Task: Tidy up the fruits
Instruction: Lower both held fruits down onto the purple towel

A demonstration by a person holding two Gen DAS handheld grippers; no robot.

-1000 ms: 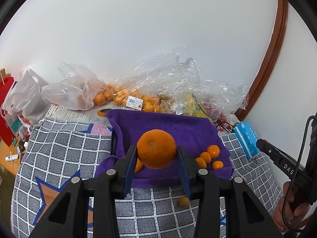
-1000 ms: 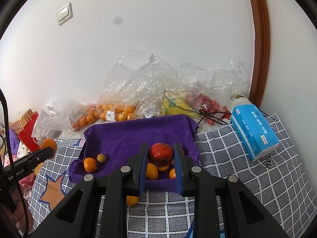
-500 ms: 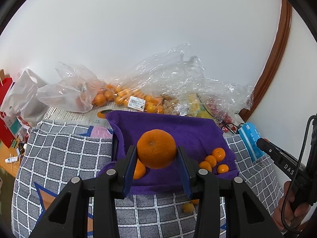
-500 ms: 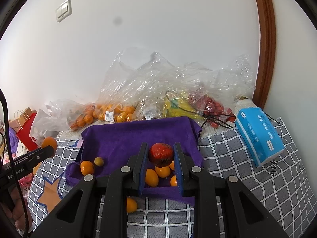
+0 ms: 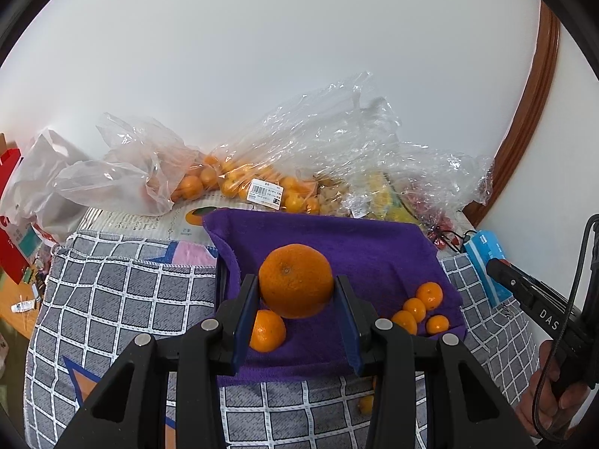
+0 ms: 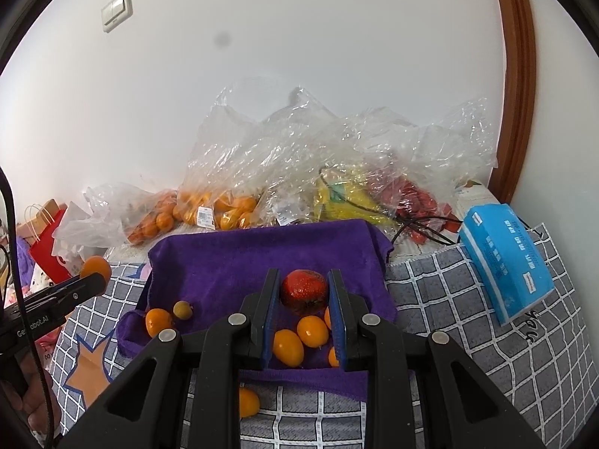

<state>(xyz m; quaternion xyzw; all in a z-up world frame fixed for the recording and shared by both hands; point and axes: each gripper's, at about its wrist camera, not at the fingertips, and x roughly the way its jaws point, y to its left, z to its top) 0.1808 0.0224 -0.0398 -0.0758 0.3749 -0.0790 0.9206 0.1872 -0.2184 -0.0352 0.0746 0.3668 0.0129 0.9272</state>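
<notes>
Left wrist view: a large orange (image 5: pixel 295 280) is clamped between the blue pads of the left tongs (image 5: pixel 296 312), raised above a purple towel (image 5: pixel 374 250) spread on a grey checked cloth (image 5: pixel 112 299). A smaller orange (image 5: pixel 266 330) is seen on the towel just beside the left pad, and a cluster of four small oranges (image 5: pixel 421 310) lies near the towel's right edge. Another small fruit (image 5: pixel 366 404) is partly hidden below the towel's front hem. At the right edge, the other tool is held in a hand (image 5: pixel 550 408).

Right wrist view: a red fruit (image 6: pixel 303 292) is gripped by the narrowly set right tongs (image 6: pixel 304 318), above the same towel. Yellow-orange fruits (image 6: pixel 299 336) are seen on the towel beneath it, with one orange and a small greenish fruit (image 6: pixel 183 309) lying at the towel's left side. One fruit (image 6: pixel 248 402) rests on the checked cloth in front of the hem. Clear plastic bags of fruit (image 6: pixel 299 172) are piled against the white wall behind, and a blue tissue pack (image 6: pixel 505 262) lies on the cloth to the right.
</notes>
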